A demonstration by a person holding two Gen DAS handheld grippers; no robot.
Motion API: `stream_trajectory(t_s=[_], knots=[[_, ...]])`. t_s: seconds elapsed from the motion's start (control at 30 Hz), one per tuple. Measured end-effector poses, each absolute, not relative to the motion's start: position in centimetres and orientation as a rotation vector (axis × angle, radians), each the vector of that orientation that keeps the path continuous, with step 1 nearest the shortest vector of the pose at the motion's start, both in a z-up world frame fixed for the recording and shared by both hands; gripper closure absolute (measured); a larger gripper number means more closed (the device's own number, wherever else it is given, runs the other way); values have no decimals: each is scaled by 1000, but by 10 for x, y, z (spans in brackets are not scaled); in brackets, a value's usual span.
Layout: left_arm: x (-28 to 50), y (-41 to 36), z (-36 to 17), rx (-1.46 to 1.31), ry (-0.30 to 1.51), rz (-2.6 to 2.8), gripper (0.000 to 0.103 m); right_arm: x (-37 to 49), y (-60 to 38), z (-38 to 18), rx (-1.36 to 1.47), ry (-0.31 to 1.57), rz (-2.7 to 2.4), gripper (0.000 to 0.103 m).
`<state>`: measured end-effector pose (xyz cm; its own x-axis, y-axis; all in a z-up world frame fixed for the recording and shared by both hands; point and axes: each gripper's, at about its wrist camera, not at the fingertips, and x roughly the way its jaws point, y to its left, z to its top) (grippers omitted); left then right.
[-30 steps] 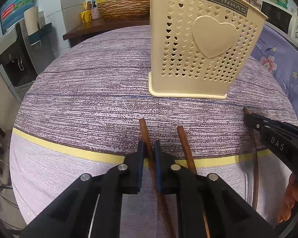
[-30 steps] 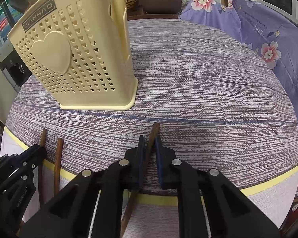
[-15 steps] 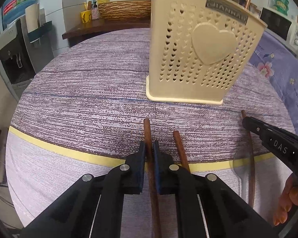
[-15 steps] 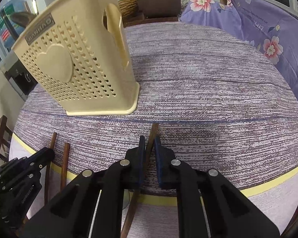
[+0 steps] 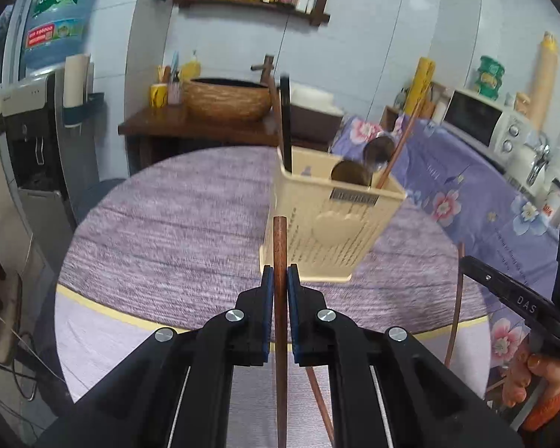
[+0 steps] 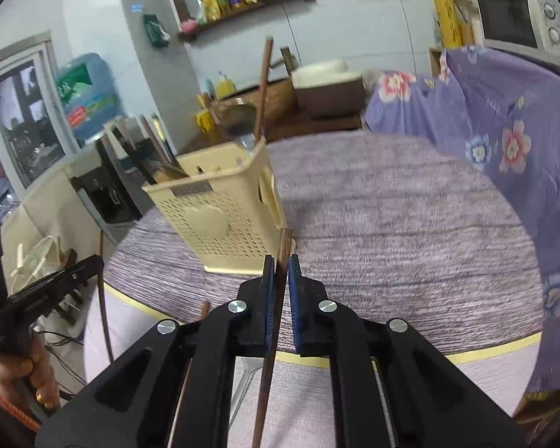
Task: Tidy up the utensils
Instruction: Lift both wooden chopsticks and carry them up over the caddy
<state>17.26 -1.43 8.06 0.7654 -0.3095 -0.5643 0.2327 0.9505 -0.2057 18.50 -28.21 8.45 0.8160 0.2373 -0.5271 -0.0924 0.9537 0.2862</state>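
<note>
Left wrist view only: "DAS" on right gripper (image 5: 466, 261), clamping a utensil handle (image 5: 456, 298). Left gripper (image 5: 279, 280) clamped on chopstick (image 5: 280, 246); holder (image 5: 328, 224) label blurred.

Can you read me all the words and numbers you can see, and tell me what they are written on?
"DAS": white letters on the black right gripper, seen from the left wrist view.
Dark label strip on the cream plastic utensil basket: too blurred to read.
Big blue water bottle, green and red labels: characters too small and blurred to read.
Bottles on the brown wooden wall shelf: labels too small to read.
</note>
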Motion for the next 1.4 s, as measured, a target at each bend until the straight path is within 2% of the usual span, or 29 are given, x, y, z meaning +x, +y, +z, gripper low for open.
stream_trajectory(t_s=[0.27, 1.0, 1.03, 1.2, 1.4], knots=[[165, -3, 112, -125, 553, -301, 94, 156, -306, 117, 294, 537, 248, 96], [165, 3, 127, -142, 510, -340, 95, 147, -309, 150, 235, 475, 280, 96], [165, 4, 131, -143, 505, -343, 95, 149, -310, 155, 236, 470, 283, 102], [167, 8, 157, -134, 461, -336, 95, 166, -310, 179, 207, 455, 270, 102], [163, 4, 160, -127, 436, -336, 95, 189, -313, 154, 223, 491, 212, 102]])
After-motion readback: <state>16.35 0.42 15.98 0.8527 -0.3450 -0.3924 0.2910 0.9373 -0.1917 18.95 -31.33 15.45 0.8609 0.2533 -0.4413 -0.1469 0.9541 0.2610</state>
